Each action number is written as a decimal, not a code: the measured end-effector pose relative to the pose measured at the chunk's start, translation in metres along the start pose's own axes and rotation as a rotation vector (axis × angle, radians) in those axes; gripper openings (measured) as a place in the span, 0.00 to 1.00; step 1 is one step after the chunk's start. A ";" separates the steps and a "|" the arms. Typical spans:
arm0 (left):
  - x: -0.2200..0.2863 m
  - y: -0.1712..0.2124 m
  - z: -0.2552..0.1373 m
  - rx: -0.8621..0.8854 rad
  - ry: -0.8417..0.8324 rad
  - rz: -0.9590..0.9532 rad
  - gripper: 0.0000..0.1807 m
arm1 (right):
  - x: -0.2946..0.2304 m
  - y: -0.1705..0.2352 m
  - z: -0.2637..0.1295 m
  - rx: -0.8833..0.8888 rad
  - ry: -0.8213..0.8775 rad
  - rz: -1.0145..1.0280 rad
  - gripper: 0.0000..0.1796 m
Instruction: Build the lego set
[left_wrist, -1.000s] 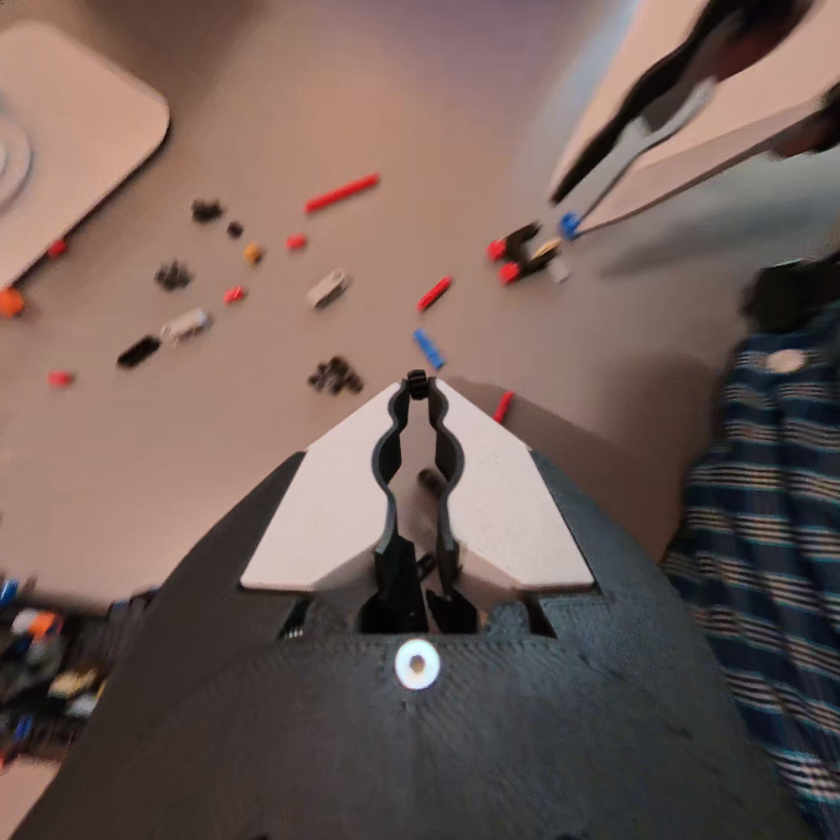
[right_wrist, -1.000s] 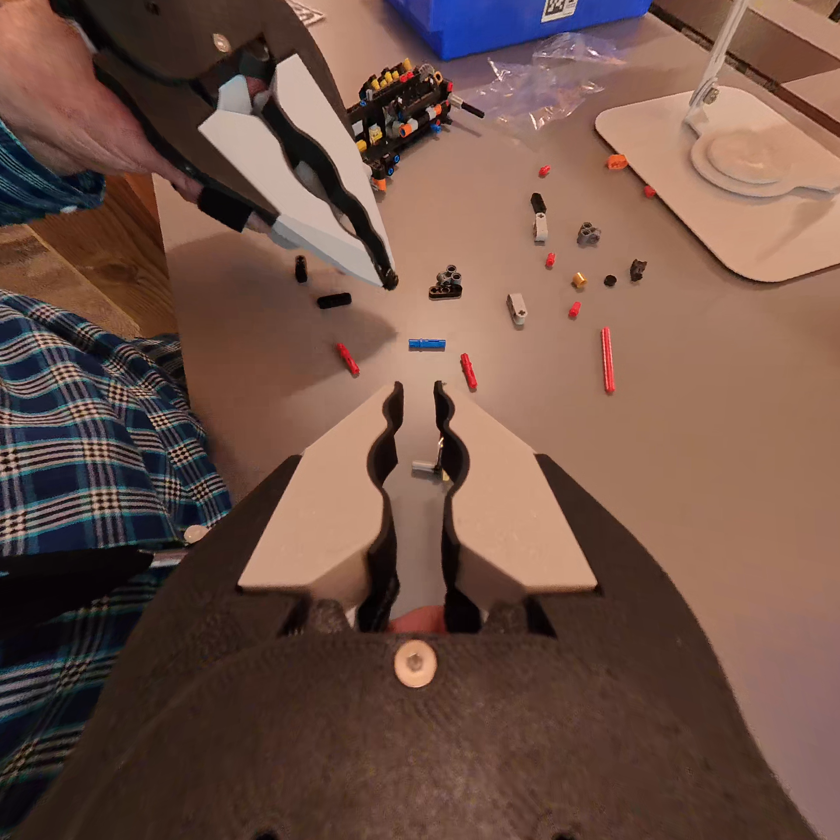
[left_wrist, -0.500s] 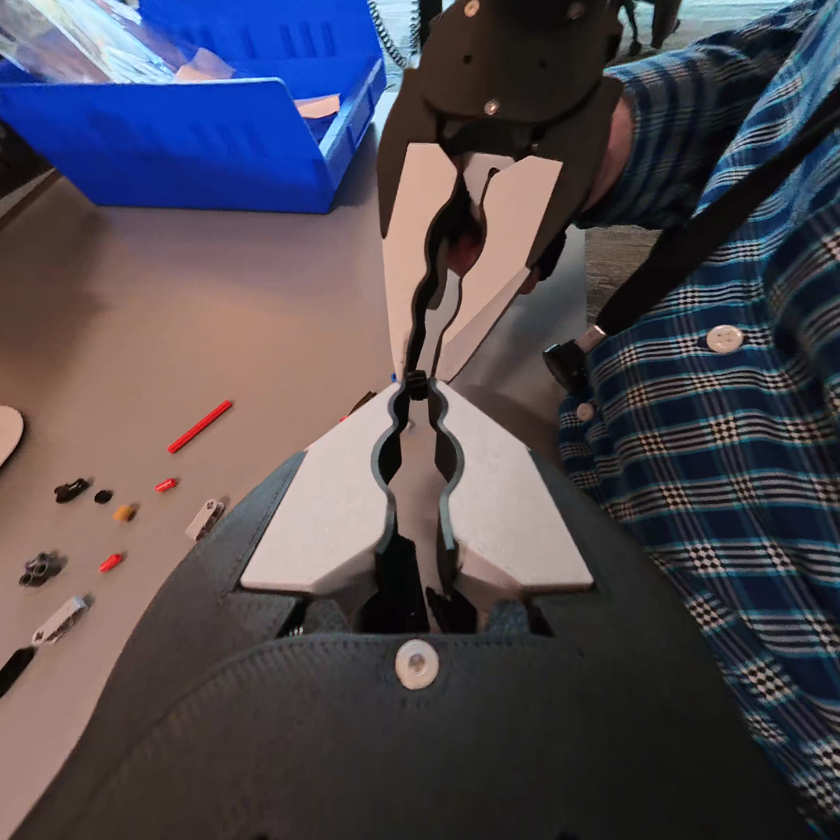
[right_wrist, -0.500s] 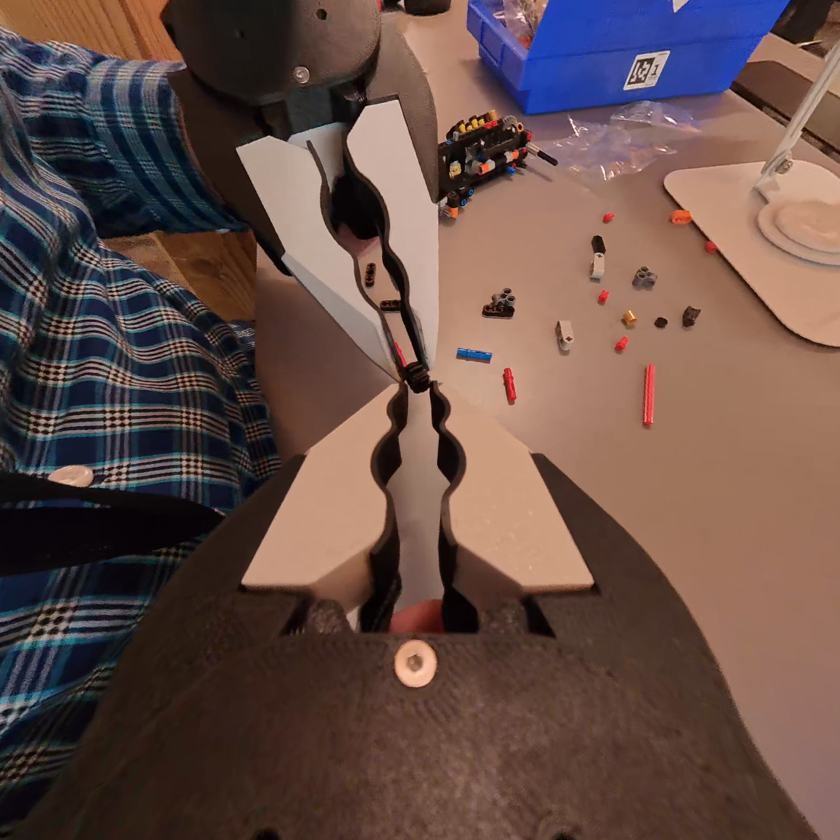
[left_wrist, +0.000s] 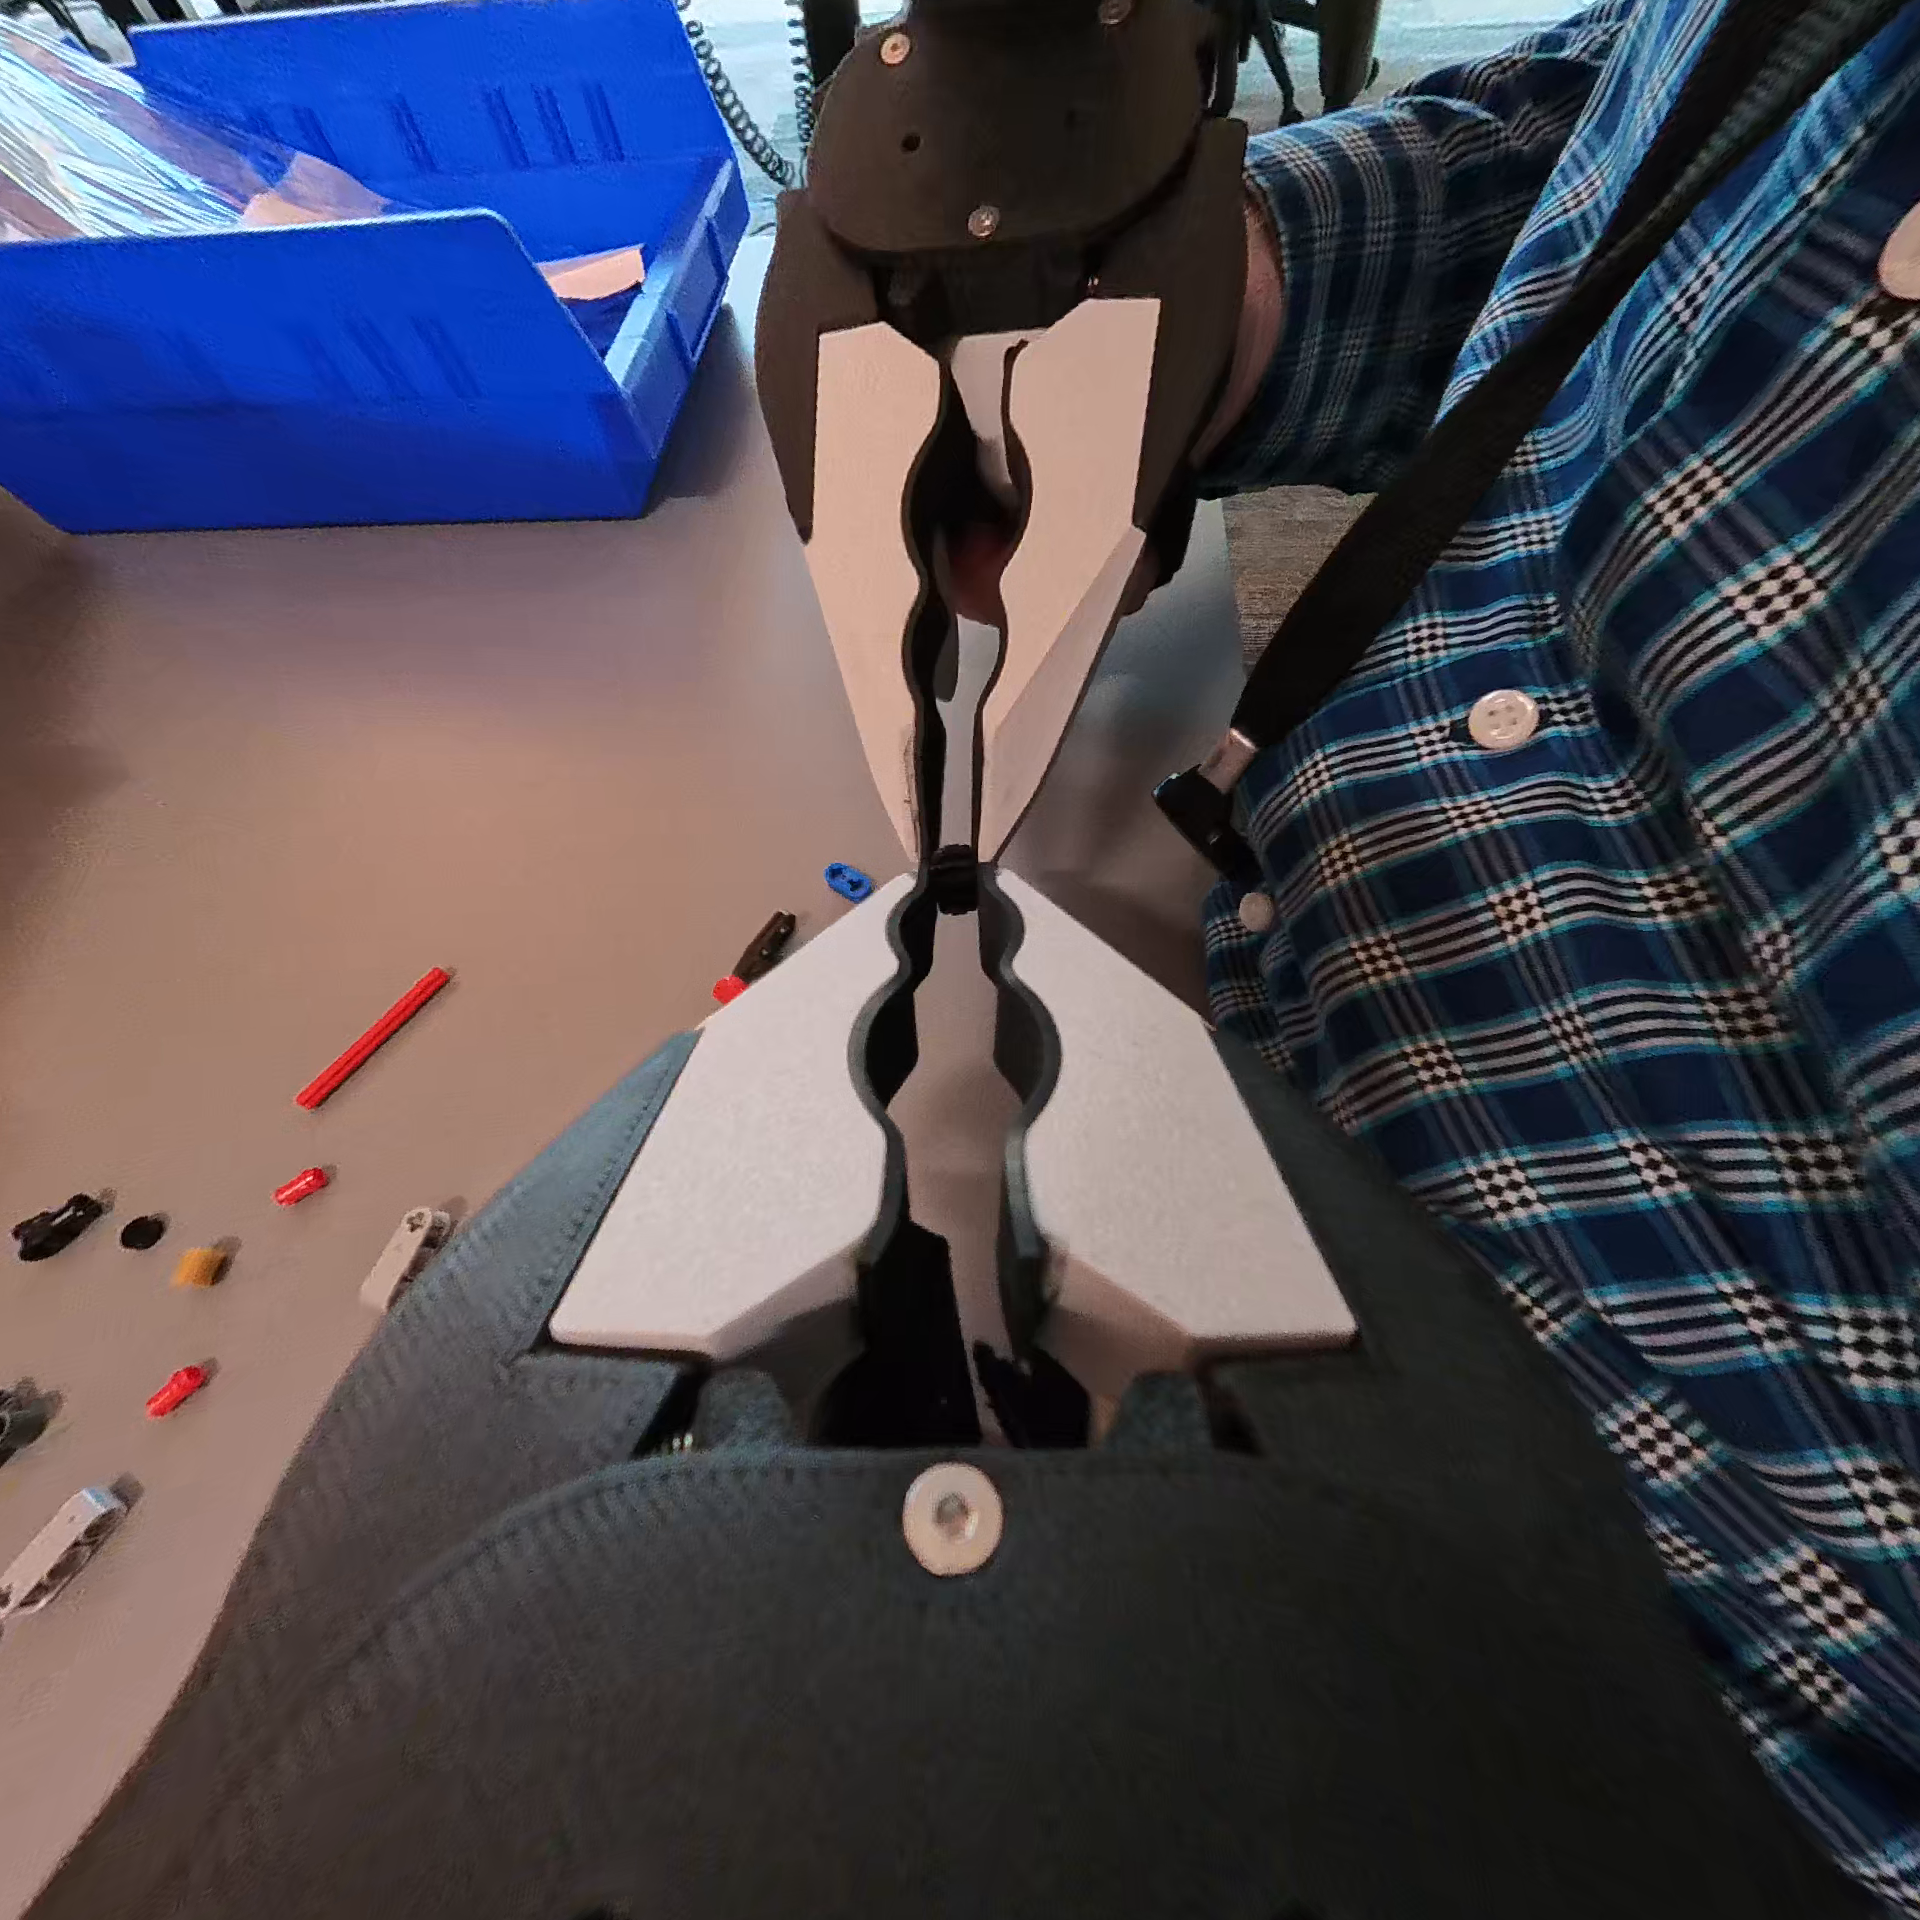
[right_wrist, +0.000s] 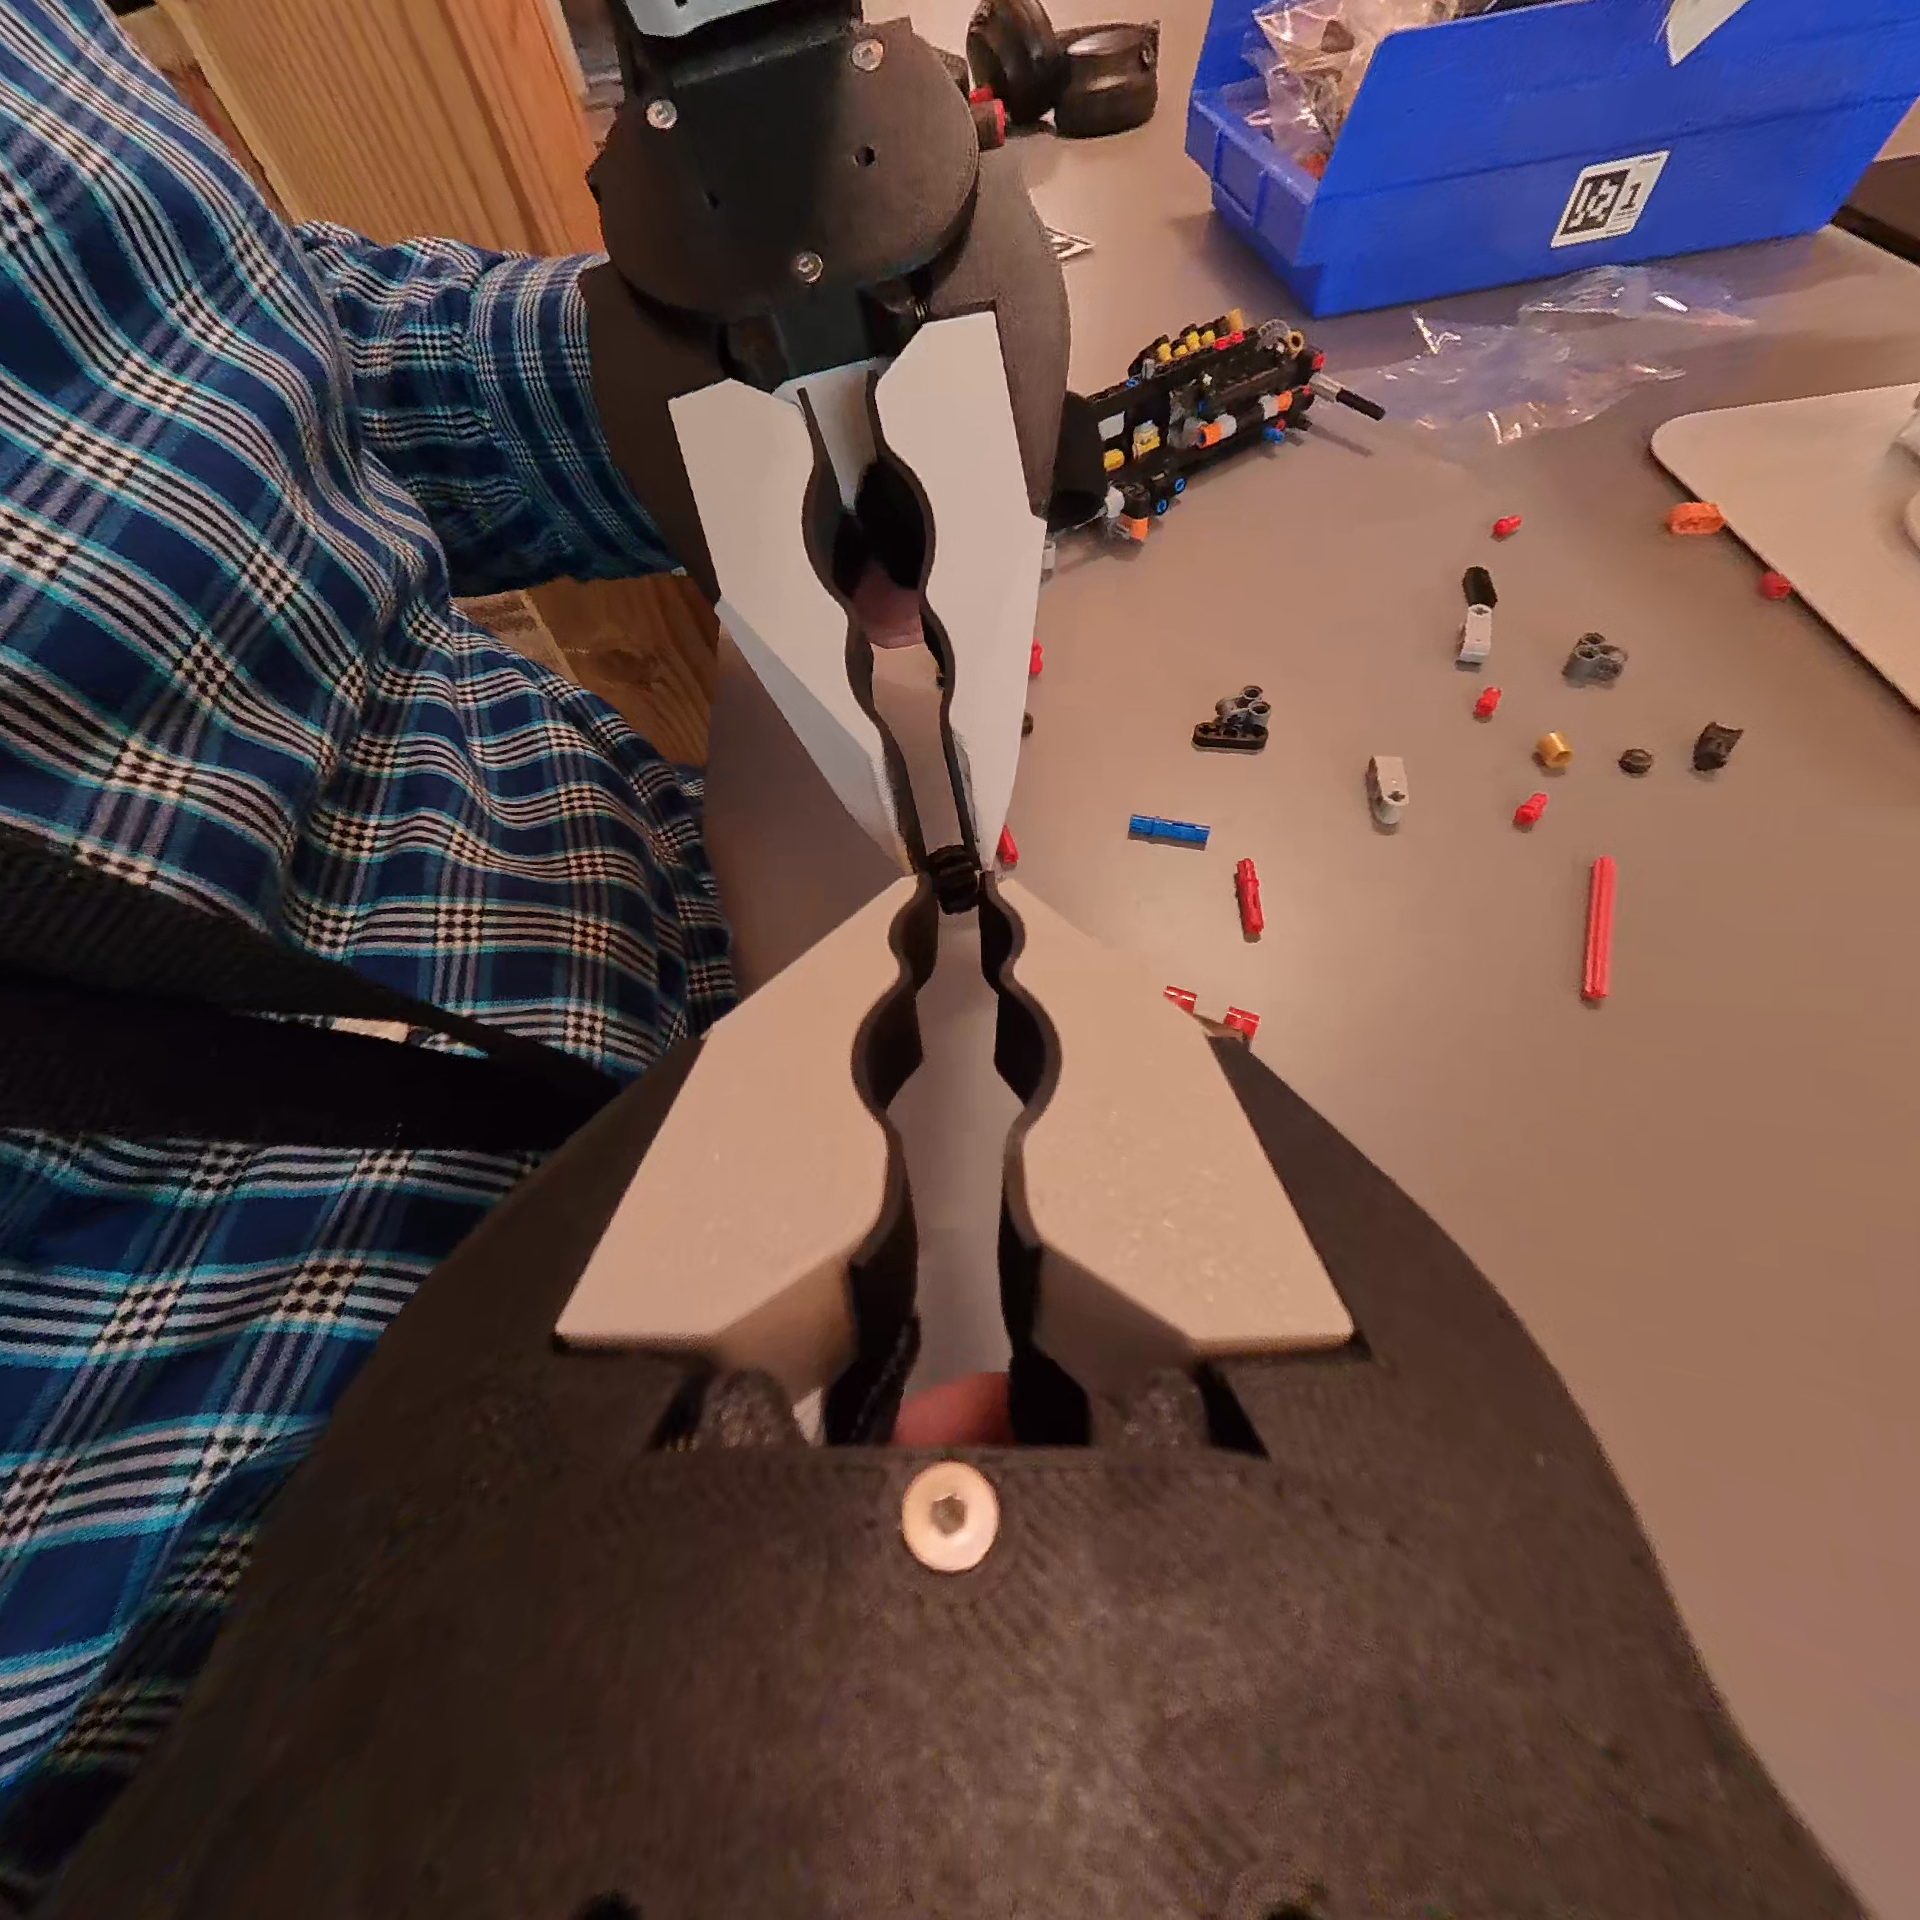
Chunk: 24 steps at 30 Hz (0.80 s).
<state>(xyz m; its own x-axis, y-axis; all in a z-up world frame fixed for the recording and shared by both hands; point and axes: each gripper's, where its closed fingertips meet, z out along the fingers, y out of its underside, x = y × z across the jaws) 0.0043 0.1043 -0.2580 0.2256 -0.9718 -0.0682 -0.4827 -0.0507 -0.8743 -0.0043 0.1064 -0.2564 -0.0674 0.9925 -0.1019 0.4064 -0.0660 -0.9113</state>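
Loose pieces (right_wrist: 1382, 790) lie on the table (right_wrist: 1558, 1195), bin (right_wrist: 1538, 135) behind the partial build (right_wrist: 1195, 416).

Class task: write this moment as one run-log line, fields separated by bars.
left gripper: shut on small black piece | right gripper: tip to tip with left, on same piece | position: above table | loose parts: untouched
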 end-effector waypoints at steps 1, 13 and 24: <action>0.001 0.001 0.000 -0.002 0.003 -0.006 0.03 | -0.001 0.001 0.000 -0.006 -0.004 -0.002 0.02; -0.005 0.006 -0.004 0.038 -0.059 -0.125 0.13 | 0.007 0.005 0.002 -0.011 0.023 0.026 0.02; -0.025 0.049 -0.059 -0.129 -0.298 -0.207 0.24 | 0.017 0.017 -0.002 -0.069 0.067 -0.001 0.02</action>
<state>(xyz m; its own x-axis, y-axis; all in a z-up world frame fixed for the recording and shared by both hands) -0.0749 0.1122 -0.2713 0.5561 -0.8296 -0.0495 -0.4996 -0.2861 -0.8176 0.0029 0.1222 -0.2726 -0.0076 0.9974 -0.0715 0.4685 -0.0597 -0.8815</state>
